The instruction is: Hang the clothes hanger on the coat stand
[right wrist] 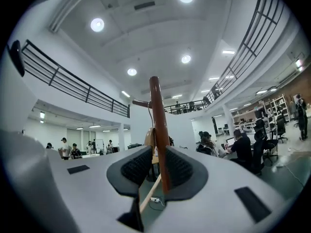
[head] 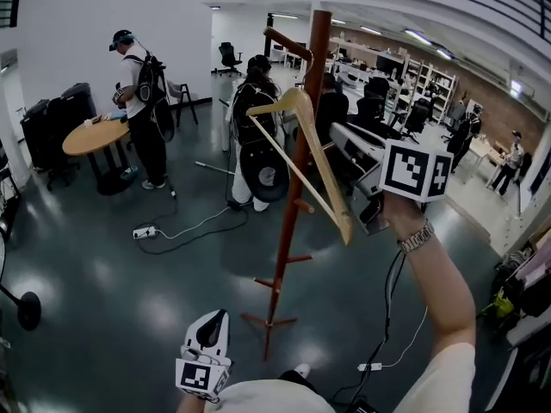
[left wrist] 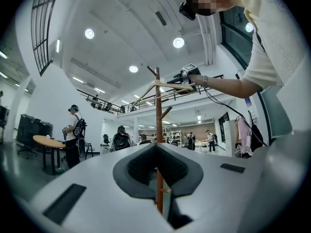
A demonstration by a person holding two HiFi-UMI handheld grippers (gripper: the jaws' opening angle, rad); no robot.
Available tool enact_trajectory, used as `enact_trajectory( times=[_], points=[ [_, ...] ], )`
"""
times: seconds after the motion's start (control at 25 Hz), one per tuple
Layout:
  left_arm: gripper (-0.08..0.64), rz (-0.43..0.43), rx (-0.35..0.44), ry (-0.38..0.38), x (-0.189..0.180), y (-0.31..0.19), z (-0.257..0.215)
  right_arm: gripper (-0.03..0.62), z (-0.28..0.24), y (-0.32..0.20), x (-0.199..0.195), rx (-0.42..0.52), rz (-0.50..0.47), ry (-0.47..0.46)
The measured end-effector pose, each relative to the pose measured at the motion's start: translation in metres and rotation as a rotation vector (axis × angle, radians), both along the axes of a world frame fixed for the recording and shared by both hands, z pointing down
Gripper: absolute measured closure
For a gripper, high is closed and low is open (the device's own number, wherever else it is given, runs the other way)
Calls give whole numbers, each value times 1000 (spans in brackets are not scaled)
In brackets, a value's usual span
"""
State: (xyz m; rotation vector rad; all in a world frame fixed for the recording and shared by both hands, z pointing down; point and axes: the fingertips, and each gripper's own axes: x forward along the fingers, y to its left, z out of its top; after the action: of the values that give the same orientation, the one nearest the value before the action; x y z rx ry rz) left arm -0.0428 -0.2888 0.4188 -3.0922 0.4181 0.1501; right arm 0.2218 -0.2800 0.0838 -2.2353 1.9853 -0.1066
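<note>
Your right gripper is up high at arm's length, jaws clamped on the hanger near the low end of one arm. In the right gripper view the hanger's pale thin bar runs right through the narrow gap between the pads, with the stand just beyond. The hanger hangs tilted, its top pressed in against the upper part of the stand, just below the top peg; whether the hook sits on a peg, you can't tell from here. The far arm slants down across the pole.

Your left gripper is down low by your body, well apart from the stand, jaws together and nothing in them. From the left gripper view its tips meet, and past them you see the stand with the hanger at its top and your right gripper beside it.

Behind the stand, people are standing about, one at a round table.
</note>
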Motion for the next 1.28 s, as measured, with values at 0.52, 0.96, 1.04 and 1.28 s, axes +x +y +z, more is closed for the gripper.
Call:
enact_trajectory(
  times=[0.52,0.96,1.04,1.28],
  points=[
    [548,14,8,51,36,-3,-3,551,26,130,-5,369,147,251],
    [548,-49,24,70,30,-28,-9,574,195,129,-141,317,-263,230],
    [548,-73,12,71,21,-27,-12,574,229,117,-146,238,-248,152],
    [548,-130,-24,39,-4,-30,16,574,298,82,-184,132,-261,79]
  ],
)
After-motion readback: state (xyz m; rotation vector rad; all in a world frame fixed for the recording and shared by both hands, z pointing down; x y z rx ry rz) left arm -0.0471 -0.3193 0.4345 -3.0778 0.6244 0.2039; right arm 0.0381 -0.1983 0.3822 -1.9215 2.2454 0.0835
